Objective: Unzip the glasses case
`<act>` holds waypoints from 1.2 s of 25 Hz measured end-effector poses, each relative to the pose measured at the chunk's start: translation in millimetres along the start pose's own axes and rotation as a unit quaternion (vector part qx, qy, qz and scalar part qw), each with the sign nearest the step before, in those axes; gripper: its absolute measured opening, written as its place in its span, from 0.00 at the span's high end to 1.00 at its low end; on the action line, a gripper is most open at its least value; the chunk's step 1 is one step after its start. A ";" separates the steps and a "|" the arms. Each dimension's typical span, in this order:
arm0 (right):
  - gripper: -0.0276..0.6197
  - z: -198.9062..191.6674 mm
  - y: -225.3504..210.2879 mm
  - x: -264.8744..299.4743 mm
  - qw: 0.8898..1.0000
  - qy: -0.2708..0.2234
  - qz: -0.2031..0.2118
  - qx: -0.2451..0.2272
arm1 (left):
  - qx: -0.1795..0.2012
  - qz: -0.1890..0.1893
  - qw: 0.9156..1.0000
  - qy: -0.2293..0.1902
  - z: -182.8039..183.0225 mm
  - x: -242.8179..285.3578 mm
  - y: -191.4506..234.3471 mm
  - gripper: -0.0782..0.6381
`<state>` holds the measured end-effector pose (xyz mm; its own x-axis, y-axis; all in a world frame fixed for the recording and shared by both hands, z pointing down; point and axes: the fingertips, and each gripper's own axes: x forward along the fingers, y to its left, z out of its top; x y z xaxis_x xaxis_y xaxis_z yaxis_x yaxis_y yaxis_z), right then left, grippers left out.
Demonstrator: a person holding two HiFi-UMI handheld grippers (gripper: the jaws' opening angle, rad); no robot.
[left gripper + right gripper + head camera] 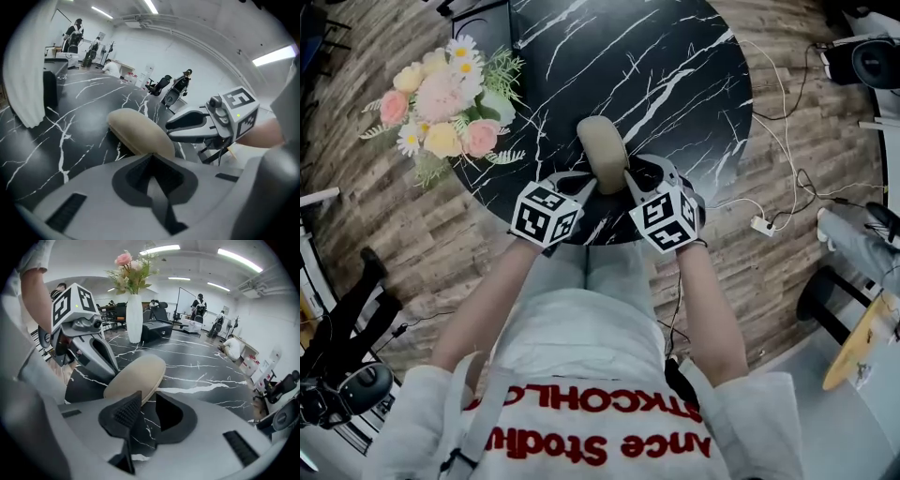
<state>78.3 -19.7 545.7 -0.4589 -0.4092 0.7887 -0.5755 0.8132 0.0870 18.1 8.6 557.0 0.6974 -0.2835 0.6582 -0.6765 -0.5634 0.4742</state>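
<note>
A beige oval glasses case (602, 148) lies near the front edge of the round black marble table (675, 84), and its zip is not visible. My left gripper (584, 189) sits at the case's near left end. In the left gripper view the left gripper (152, 161) is shut, with nothing visible between the pads, and the case (136, 133) lies just beyond its tips. My right gripper (630, 184) is at the case's near right end. In the right gripper view its jaws (147, 408) stand open over bare table, and the case (138, 376) is just past the left finger.
A bunch of flowers (441, 103) in a white vase (134, 319) stands at the table's left side. Cables and a power strip (759, 225) lie on the wooden floor to the right. The table's front edge is right under both grippers.
</note>
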 end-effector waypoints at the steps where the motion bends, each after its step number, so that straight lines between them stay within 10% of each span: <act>1: 0.81 -2.1 -2.7 -2.2 1.000 -0.004 -0.004 0.008 | 0.011 -0.012 1.000 0.008 1.0 3.6 -5.0 0.89; 11: 0.67 -39.3 45.3 -6.7 0.996 0.016 0.060 0.066 | 0.168 0.007 0.986 -0.002 72.2 23.2 -18.1 0.89; 30: 0.90 -43.0 37.1 -5.1 0.995 0.005 0.025 0.093 | 0.181 0.023 0.983 -0.033 68.8 24.7 -15.9 0.89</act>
<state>88.4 30.3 571.1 -0.4836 -0.3657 0.7952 -0.6677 0.7416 -0.0651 62.3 -42.8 525.5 0.6908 -0.3581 0.6281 -0.5868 -0.7853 0.1976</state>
